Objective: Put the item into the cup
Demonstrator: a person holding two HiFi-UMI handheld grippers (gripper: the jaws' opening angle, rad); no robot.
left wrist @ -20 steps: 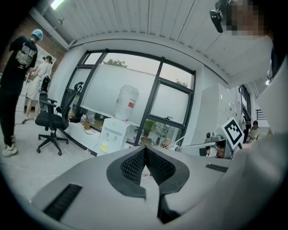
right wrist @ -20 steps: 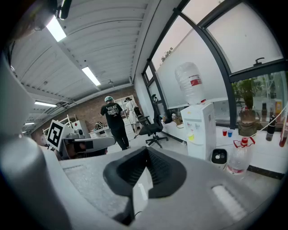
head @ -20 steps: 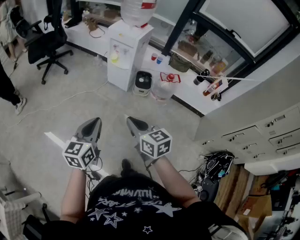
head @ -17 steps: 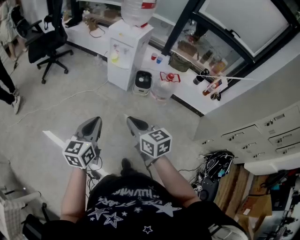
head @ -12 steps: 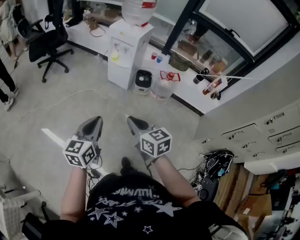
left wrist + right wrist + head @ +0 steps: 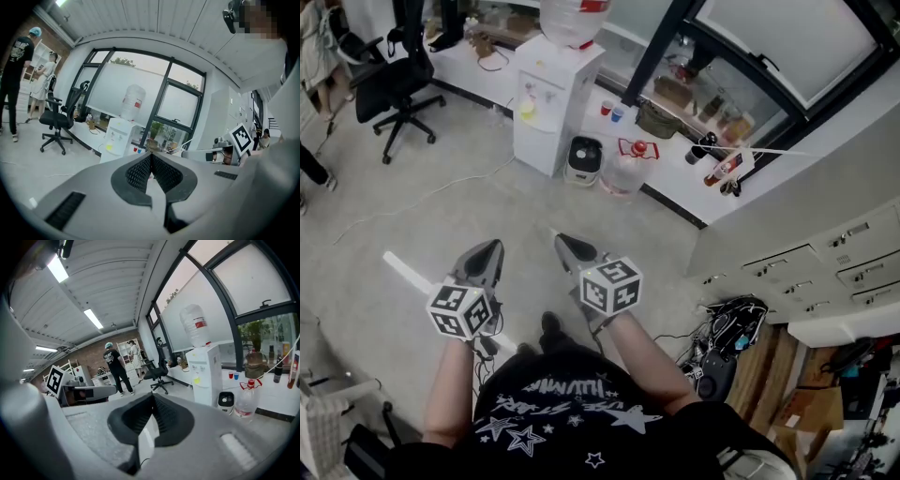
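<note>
Your left gripper [image 6: 151, 156] has its jaws fully closed, pads meeting, nothing between them. Your right gripper [image 6: 152, 397] is likewise closed and empty. A red cup [image 6: 607, 109] and a blue cup [image 6: 618, 114] stand side by side on the white counter [image 6: 670, 161] at 1 o'clock, well apart from both grippers. Their contents cannot be made out.

A grey concrete floor [image 6: 441, 216] spreads below tall, dark-framed windows [image 6: 787, 47]. A white water dispenser [image 6: 546, 108] with a bottle on top stands against the low white ledge [image 6: 675, 178] under the glass, with a black office chair [image 6: 394, 89] well to its left. White drawer cabinets [image 6: 825, 272] line the right side. Strip lights [image 6: 57, 269] cross the ribbed ceiling, and the far wall [image 6: 89, 357] is brick.
</note>
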